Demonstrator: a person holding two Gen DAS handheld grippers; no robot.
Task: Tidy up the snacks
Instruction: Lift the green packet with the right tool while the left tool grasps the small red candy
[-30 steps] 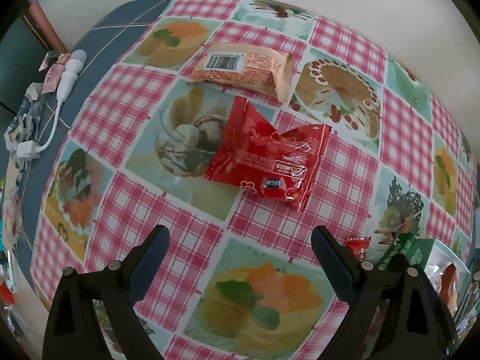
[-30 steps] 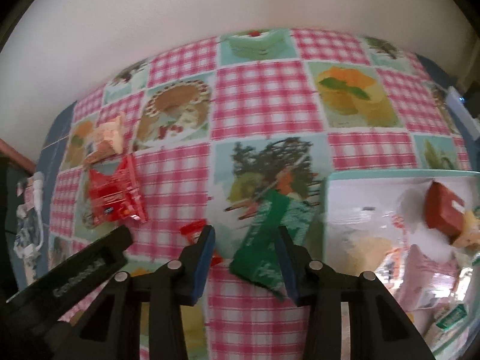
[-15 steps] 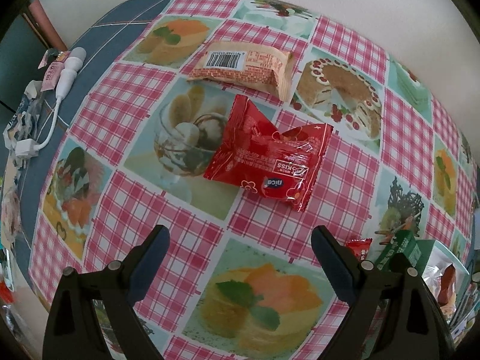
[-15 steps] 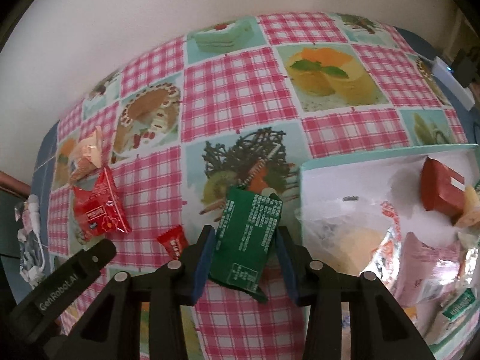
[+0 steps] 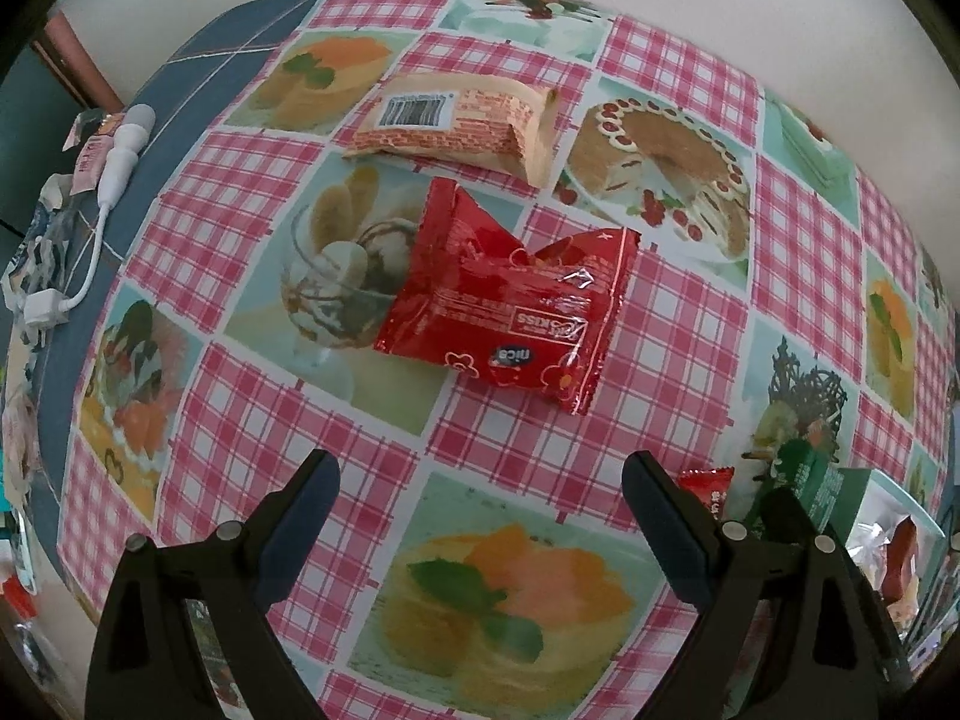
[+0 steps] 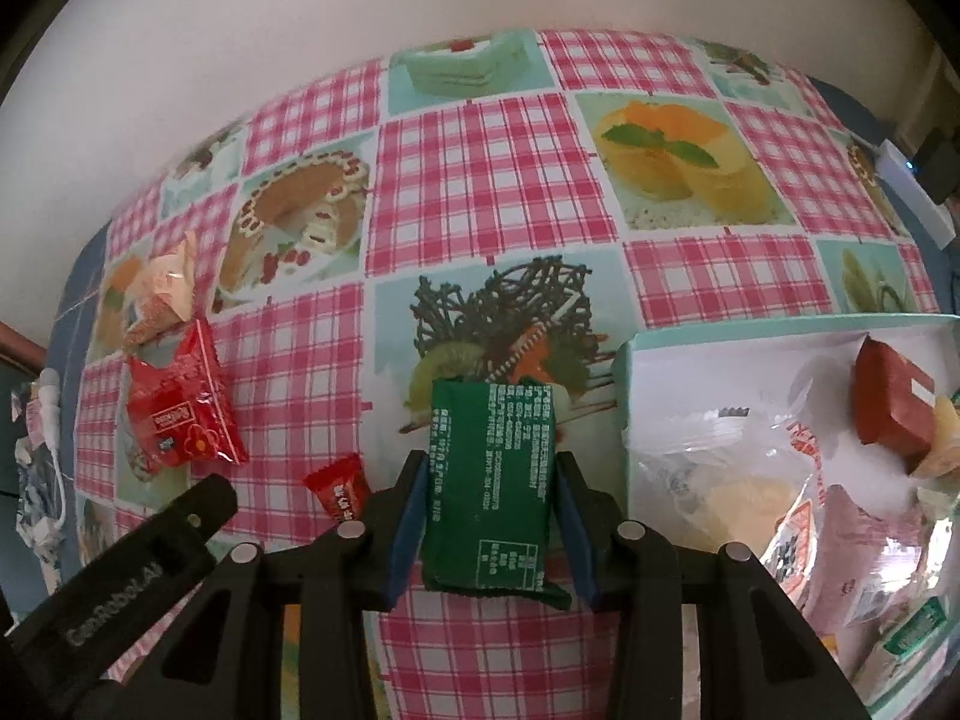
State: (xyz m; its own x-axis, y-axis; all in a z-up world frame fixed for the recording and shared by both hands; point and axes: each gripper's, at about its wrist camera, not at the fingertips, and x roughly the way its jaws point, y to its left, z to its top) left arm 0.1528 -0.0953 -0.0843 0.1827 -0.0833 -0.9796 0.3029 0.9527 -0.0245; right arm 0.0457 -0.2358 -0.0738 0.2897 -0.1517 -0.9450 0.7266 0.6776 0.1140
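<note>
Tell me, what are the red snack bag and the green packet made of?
The red snack bag looks like thin glossy plastic film: it crinkles and throws bright glints. The green packet, gripped between the right gripper fingers, looks like a duller, matte wrapper, probably plastic or coated paper; it shows creases but hardly any shine.

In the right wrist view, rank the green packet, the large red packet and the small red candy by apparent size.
1. green packet, though it is nearest the camera, so its lead is unsure
2. large red packet
3. small red candy, clearly smallest
</note>
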